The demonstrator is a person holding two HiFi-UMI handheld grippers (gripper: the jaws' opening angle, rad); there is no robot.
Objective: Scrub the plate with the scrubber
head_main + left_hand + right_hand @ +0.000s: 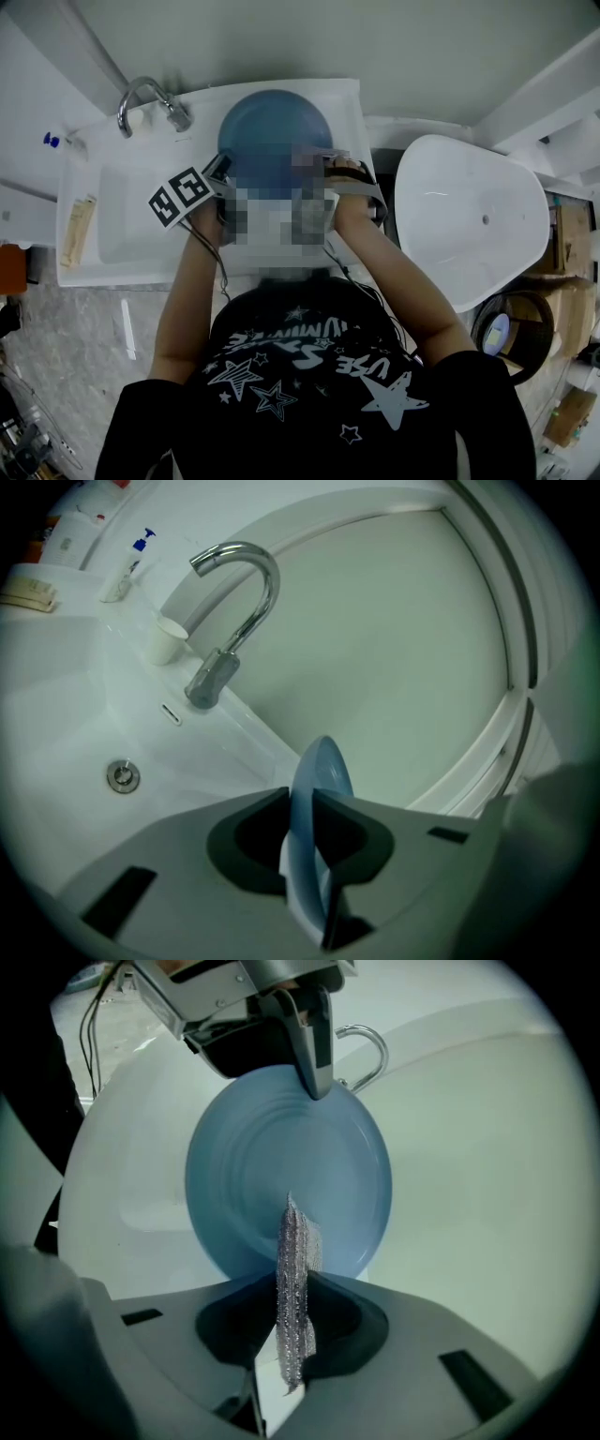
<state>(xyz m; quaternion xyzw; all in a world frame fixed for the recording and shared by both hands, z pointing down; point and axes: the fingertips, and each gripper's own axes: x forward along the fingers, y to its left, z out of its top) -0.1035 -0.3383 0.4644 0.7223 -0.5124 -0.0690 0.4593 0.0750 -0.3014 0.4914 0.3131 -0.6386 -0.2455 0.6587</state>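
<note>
A round blue plate (pixel 272 127) is held on edge over the white sink (pixel 112 216). My left gripper (pixel 307 803) is shut on the plate (pixel 314 799) at its rim, and the plate's thin edge runs up between the jaws. In the right gripper view the plate (pixel 253 1180) faces me, with the left gripper (pixel 314 1072) clamped at its top. My right gripper (pixel 295 1283) is shut on a silvery scrubber (pixel 294 1288), a flat strip whose tip lies over the plate's lower face. Contact there is unclear. In the head view a mosaic patch hides both pairs of jaws.
A chrome tap (pixel 150 101) (pixel 234 621) stands at the sink's back, with the drain (pixel 123 776) below it and a white cup (pixel 167 639) beside it. A white tub (pixel 469 216) is at the right. A blue-capped bottle (pixel 127 564) lies on the ledge.
</note>
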